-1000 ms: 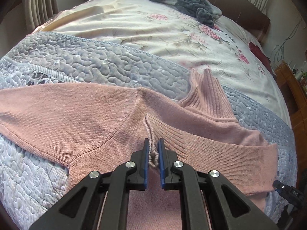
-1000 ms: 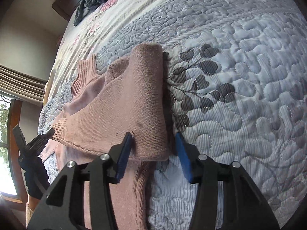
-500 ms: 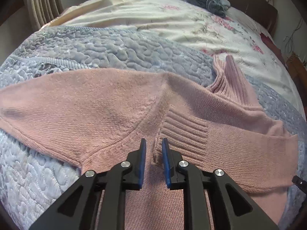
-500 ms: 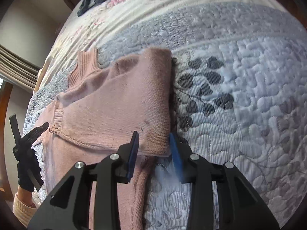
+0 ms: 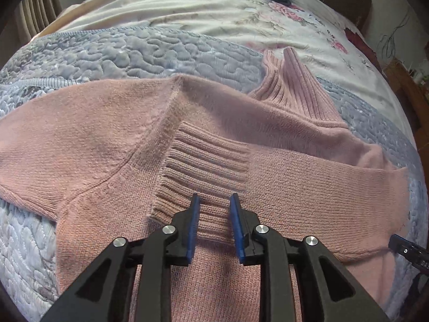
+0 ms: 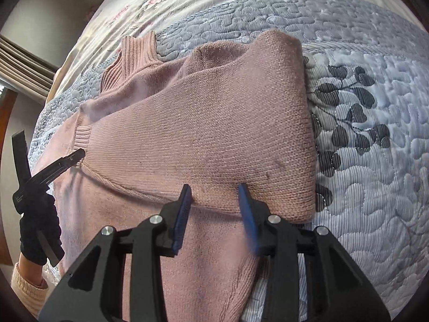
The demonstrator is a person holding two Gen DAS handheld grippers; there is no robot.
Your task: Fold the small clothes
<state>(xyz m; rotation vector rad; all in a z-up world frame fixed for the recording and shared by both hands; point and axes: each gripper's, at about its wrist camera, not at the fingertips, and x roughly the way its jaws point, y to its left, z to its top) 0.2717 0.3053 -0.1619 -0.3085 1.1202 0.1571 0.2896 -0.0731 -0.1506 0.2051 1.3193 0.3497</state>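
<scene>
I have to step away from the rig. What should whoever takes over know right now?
Left gripper: open, over the ribbed cuff, holding nothing.
Right gripper: open, at the folded sleeve's near edge.
Pink sweater lies on the grey quilt.
Done: one sleeve folded across the chest.
Left: the other sleeve, still spread out, then the body.

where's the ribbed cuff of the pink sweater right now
In the left wrist view, the ribbed cuff lies flat across the pink sweater, just ahead of the left gripper.

A home bedroom: a bed (image 5: 187, 13) under floral sheet and grey quilt (image 6: 362, 187).
</scene>
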